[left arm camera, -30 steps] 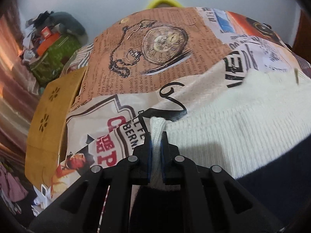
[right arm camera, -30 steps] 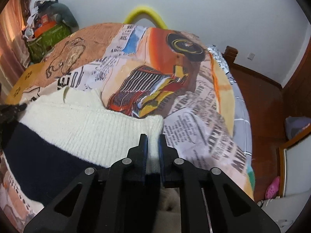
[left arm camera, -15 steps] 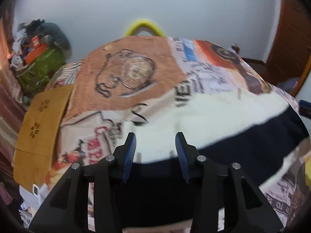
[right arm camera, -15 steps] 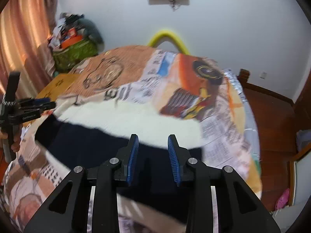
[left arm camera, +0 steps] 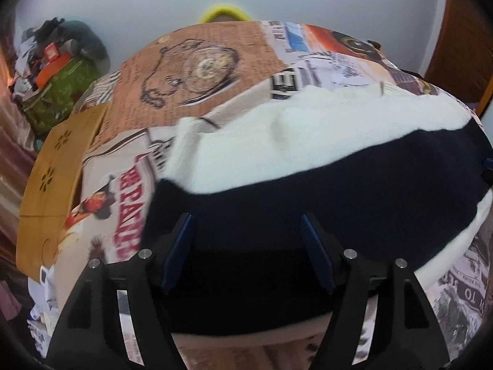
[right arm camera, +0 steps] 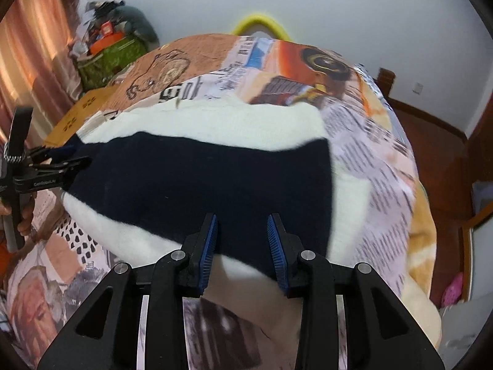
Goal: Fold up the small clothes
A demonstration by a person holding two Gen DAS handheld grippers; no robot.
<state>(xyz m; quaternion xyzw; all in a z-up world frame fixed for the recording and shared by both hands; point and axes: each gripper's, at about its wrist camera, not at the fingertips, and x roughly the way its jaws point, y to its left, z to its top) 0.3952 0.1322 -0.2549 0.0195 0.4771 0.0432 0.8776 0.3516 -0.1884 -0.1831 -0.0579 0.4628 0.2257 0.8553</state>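
Note:
A knit sweater [left arm camera: 277,160] with cream and navy bands lies flat across the printed bedspread [left arm camera: 197,71]; it also shows in the right wrist view [right arm camera: 203,178]. My left gripper [left arm camera: 246,246] is open and empty, held above the navy band near the sweater's left end. My right gripper [right arm camera: 242,243] is open and empty above the navy band near the sweater's right end. In the right wrist view the left gripper [right arm camera: 74,160] shows at the sweater's left edge.
The bed's right side drops to a wooden floor [right arm camera: 437,154]. A yellow-brown board [left arm camera: 52,178] lies along the bed's left side. A cluttered green bag [left arm camera: 58,92] stands in the far left corner. A yellow hoop [right arm camera: 262,24] stands behind the bed.
Both grippers have let go of the sweater's cream edge, opened, and pulled back and up. The sweater now lies spread flat on the bed.

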